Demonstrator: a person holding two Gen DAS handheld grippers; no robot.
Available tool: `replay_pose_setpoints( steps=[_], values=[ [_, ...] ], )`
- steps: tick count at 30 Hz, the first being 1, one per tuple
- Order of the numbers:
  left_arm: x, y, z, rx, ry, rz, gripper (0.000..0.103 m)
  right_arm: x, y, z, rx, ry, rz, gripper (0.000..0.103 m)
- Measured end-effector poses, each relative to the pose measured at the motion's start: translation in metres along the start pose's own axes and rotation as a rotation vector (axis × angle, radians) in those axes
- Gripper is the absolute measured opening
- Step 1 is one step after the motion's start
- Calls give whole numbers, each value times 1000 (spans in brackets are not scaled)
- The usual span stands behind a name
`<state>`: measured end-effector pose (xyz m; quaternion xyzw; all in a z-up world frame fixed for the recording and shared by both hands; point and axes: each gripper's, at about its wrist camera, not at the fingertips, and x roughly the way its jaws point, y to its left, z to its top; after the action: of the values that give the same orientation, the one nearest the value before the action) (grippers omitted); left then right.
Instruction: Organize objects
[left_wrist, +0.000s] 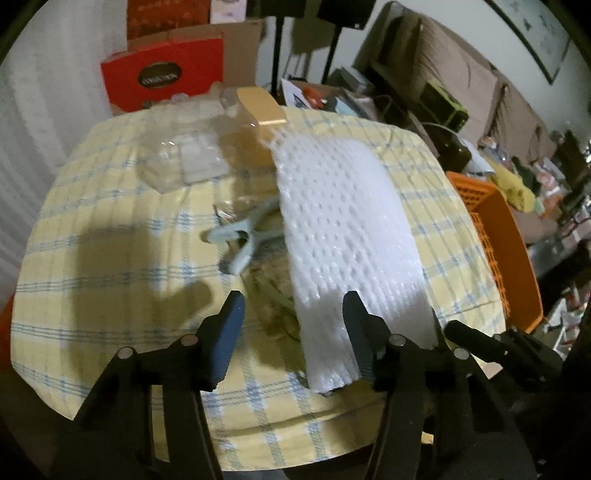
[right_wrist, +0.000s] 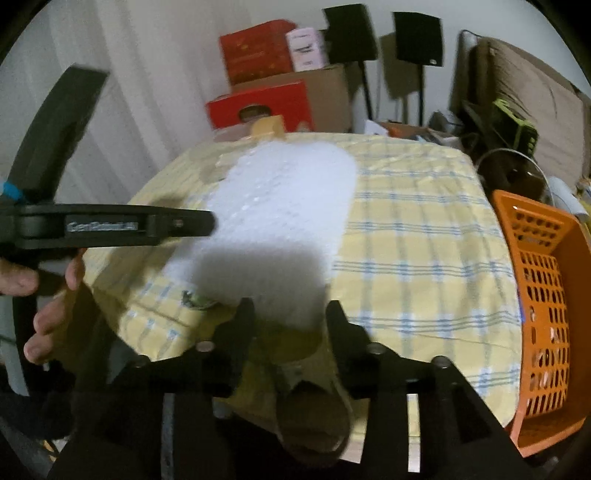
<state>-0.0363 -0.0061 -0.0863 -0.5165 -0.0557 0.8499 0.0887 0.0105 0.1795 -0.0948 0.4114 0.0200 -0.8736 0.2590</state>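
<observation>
- Left wrist view: the left hand-held gripper (left_wrist: 293, 306) hangs over the desk (left_wrist: 110, 258), which wears a yellow checked cloth. Its jaws stand apart, grasping nothing.
- A white foam sheet (left_wrist: 343, 221) lies on the cloth, and its near end sits by the right finger; I cannot tell if they touch.
- A pale blue clip (left_wrist: 242, 236) lies just left of the foam sheet. A clear plastic box (left_wrist: 184, 155) sits behind the clip.
- An orange basket (left_wrist: 506, 251) stands right of the foam sheet, off the desk edge.
- Right wrist view: the right hand-held gripper (right_wrist: 290, 308) has its jaws apart. The foam sheet's (right_wrist: 280, 206) near edge lies between them, blurred, not pinched.
- The orange basket (right_wrist: 543, 295) stands far right of the foam sheet.
- A person's hand (right_wrist: 44, 295) holds the other tool, left of the foam sheet.
</observation>
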Motion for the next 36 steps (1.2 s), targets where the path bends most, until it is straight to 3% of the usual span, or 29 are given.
replay_pose_setpoints(
  steps=[3, 8, 14, 19, 34, 36],
  values=[
    [0, -2, -1, -6, 7, -24, 42, 4, 7, -1, -23, 1, -18, 52],
    [-1, 0, -1, -19, 18, -72, 31, 10, 6, -3, -15, 13, -34, 52],
    [-5, -7, -1, 4, 22, -105, 21, 6, 1, -1, 19, -4, -10, 42],
    [-11, -12, 0, 6, 5, -132, 21, 4, -1, 0, 33, -16, -9, 37],
    [-31, -23, 3, 17, -45, -185, 21, -3, -9, 5, 74, -81, -32, 39],
    [-33, -26, 3, 25, -44, -195, 21, -7, -12, 6, 88, -103, -30, 34]
  ],
)
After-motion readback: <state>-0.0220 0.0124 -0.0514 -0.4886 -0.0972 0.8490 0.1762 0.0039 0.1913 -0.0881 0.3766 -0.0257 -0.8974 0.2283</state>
